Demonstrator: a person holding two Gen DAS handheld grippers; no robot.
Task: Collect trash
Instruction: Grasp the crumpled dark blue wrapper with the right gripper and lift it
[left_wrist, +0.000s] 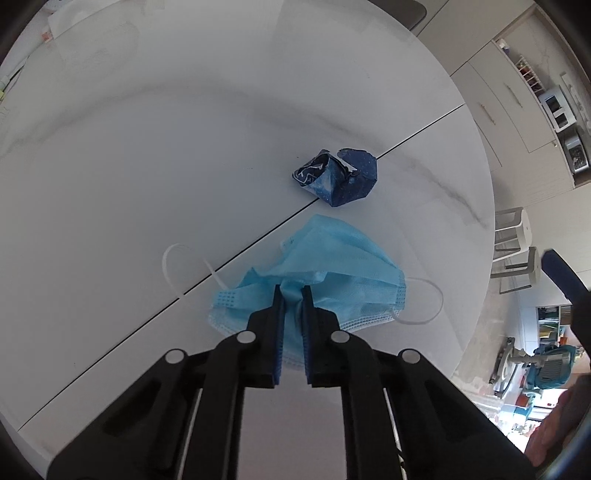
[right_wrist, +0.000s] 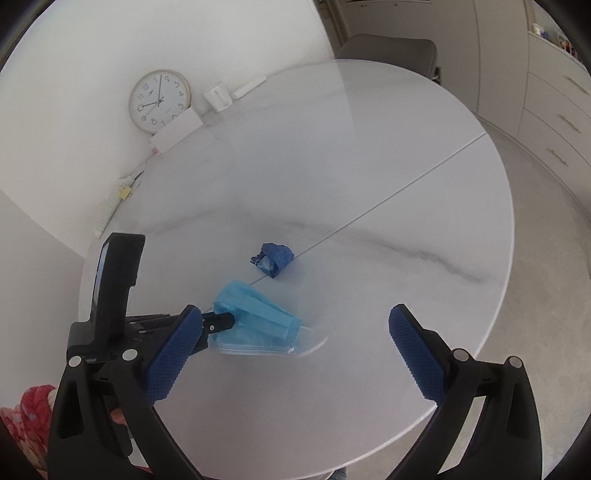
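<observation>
A light blue face mask (left_wrist: 332, 266) with white ear loops lies on the round white marble table (left_wrist: 147, 184). My left gripper (left_wrist: 291, 291) is shut on the mask's near middle, pinching a fold of it between the blue pads. A crumpled dark blue wrapper (left_wrist: 340, 177) lies just beyond the mask on the table's seam. In the right wrist view the mask (right_wrist: 258, 317) sits left of centre with the left gripper's fingers on it, and the wrapper (right_wrist: 272, 258) lies behind it. My right gripper (right_wrist: 295, 354) is wide open and empty, above the table near its front edge.
A wall clock (right_wrist: 159, 101), a white box (right_wrist: 177, 129) and small white items (right_wrist: 218, 96) stand at the table's far left by the wall. A grey chair (right_wrist: 388, 51) stands behind the table. Drawers (right_wrist: 554, 122) and white stools (left_wrist: 517, 243) are to the right.
</observation>
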